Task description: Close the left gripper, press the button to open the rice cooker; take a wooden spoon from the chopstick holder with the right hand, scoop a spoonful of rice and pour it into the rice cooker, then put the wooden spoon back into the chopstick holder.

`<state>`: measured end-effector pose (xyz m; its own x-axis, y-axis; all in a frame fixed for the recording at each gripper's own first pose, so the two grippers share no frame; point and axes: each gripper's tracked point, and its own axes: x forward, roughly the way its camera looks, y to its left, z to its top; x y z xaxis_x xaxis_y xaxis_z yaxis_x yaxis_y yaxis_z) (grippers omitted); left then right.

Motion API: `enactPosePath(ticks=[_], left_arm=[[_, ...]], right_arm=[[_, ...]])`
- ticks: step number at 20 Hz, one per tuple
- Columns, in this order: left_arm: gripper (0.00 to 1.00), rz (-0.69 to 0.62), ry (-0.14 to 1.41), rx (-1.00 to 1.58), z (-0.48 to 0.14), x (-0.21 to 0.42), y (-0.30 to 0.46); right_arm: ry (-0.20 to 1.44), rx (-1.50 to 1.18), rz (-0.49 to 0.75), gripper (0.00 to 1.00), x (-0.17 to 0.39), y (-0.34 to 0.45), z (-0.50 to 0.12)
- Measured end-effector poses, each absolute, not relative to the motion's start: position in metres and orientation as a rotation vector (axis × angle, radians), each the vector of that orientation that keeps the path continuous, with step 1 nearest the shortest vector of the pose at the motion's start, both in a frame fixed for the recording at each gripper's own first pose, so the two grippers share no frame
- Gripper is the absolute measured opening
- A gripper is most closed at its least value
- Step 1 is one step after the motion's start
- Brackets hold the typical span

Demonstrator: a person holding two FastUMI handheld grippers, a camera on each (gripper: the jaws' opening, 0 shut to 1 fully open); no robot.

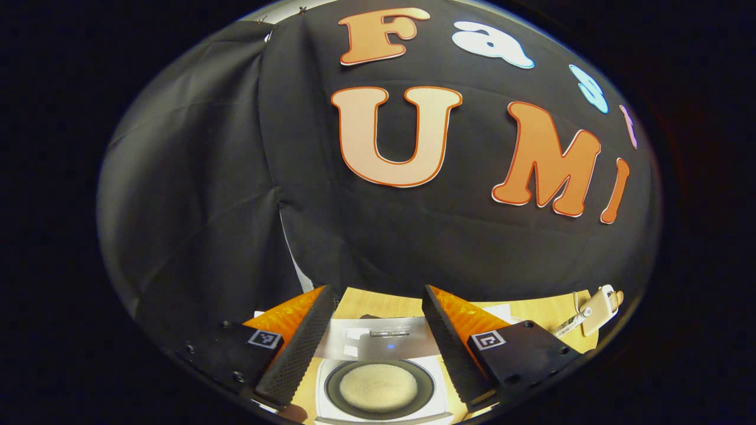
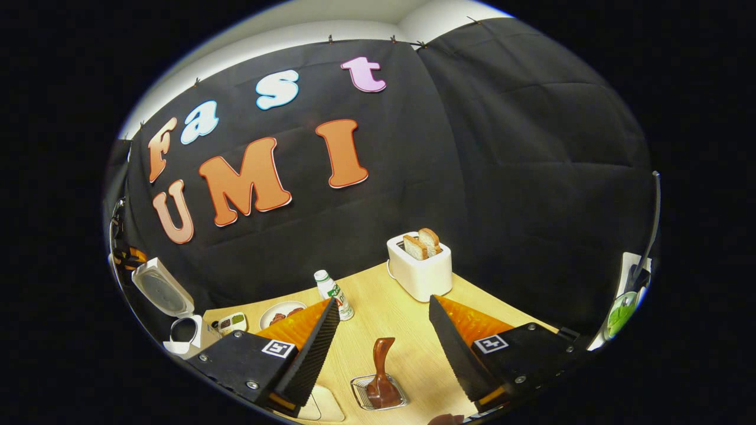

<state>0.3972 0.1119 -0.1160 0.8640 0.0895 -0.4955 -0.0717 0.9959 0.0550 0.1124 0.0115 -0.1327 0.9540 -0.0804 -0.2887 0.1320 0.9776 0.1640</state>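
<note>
The tabletop [image 2: 407, 342] carries everything. In the left gripper view the rice cooker [image 1: 378, 378] sits at six o'clock between the fingers of the left hand-held gripper [image 1: 378, 345], lid up, pale rice in its pot; those fingers stand apart, holding nothing. In the right gripper view the right hand-held gripper [image 2: 384, 348] is likewise spread and empty, with the wooden spoon [image 2: 381, 369] upright in the chopstick holder [image 2: 378, 392] at six o'clock. The spoon looks light, stiff and smooth; I would pinch its upper handle. At twelve o'clock stands a toaster [image 2: 420, 268], at eleven a bottle [image 2: 333, 293], neither blocking.
</note>
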Motion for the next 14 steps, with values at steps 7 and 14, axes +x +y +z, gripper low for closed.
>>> enactPosePath(ticks=[7,14], left_arm=[[1.0,0.101,0.54,0.021,-0.137,0.333,0.108],[1.0,0.094,0.657,-0.092,-0.197,0.27,0.096]], right_arm=[[0.27,0.072,-0.039,0.95,0.114,0.017,-0.099],[0.196,0.023,0.055,0.95,0.094,0.026,-0.045]])
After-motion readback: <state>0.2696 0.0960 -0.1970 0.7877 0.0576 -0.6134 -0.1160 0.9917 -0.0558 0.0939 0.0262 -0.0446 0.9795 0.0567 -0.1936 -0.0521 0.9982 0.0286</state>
